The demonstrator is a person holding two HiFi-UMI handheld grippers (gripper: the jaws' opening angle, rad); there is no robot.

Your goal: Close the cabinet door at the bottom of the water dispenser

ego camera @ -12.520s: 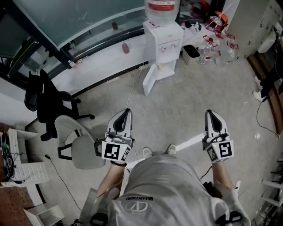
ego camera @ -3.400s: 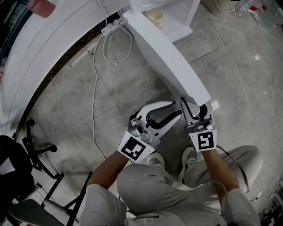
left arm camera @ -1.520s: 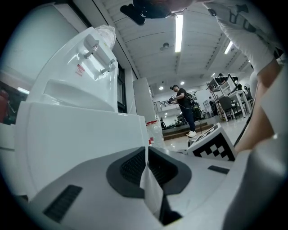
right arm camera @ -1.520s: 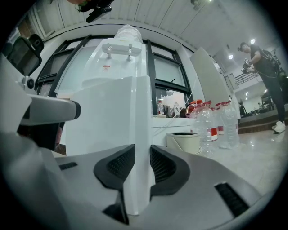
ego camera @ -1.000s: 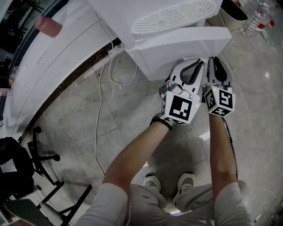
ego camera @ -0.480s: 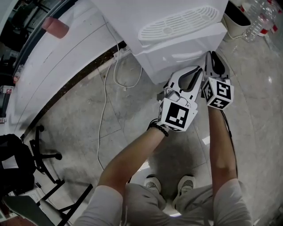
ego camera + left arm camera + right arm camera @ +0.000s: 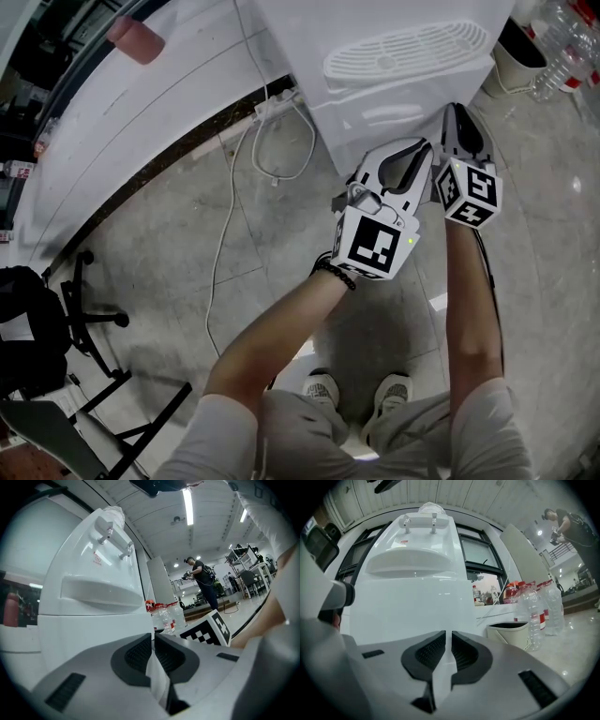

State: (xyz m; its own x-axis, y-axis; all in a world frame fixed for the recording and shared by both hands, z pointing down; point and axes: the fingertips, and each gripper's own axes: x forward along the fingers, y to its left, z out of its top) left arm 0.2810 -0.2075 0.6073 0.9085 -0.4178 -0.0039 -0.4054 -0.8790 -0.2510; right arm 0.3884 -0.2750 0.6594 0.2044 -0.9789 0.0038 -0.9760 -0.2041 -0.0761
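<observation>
The cabinet door (image 7: pixel 394 120) is sitting flat and closed at the bottom of the water dispenser (image 7: pixel 375 28), which is standing on the gray floor (image 7: pixel 187 253) by a white cable (image 7: pixel 272 155). Both tools are pointing at the door, side by side. The left gripper (image 7: pixel 424 150) is keeping its jaws together on nothing, and the right gripper (image 7: pixel 457 112) is closing its jaws, with a thin gap and nothing between them.
</observation>
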